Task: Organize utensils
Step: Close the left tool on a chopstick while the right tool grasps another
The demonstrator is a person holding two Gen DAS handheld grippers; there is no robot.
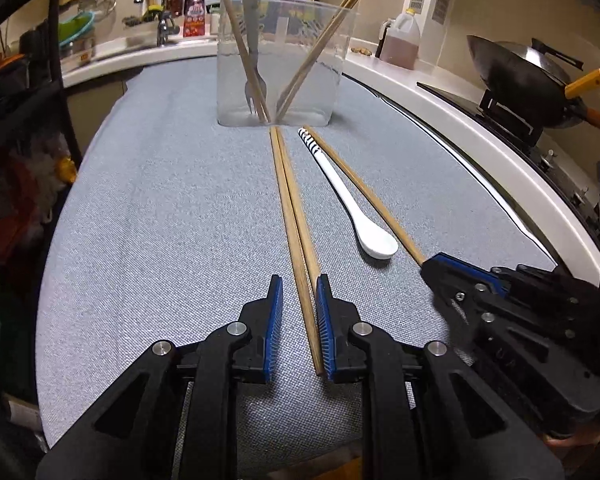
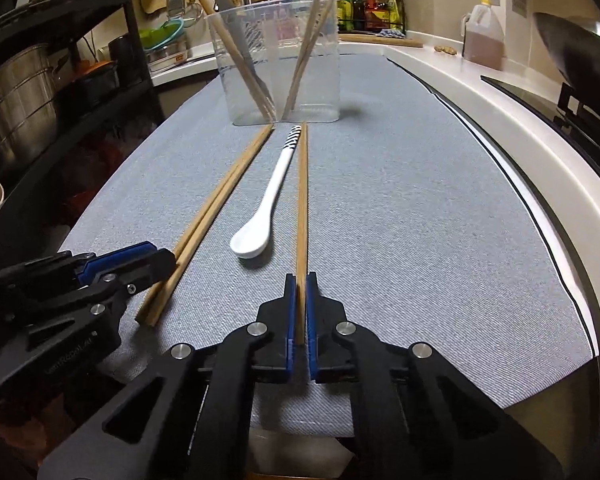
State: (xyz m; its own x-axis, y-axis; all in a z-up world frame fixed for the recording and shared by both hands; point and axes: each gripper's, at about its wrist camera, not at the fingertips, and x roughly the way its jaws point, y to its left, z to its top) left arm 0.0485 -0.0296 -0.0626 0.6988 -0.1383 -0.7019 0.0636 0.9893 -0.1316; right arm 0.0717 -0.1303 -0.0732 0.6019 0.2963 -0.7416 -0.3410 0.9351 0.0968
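Wooden chopstick [image 2: 301, 216] near end hidden | right gripper [image 2: 300, 308] clamps it

A clear plastic cup [image 1: 280, 60] stands upright at the far end of the grey bench [image 1: 160, 220], holding a grey fork [image 1: 254, 40] tines down and wooden chopsticks [image 1: 324, 44] leaning against its rim. Before it a pair of chopsticks [image 1: 290, 204] lies flat and touching side by side. To their right lies a white spoon [image 1: 354, 204] with a black-striped handle, bowl nearest, and just beside it a single chopstick [image 2: 302, 200].
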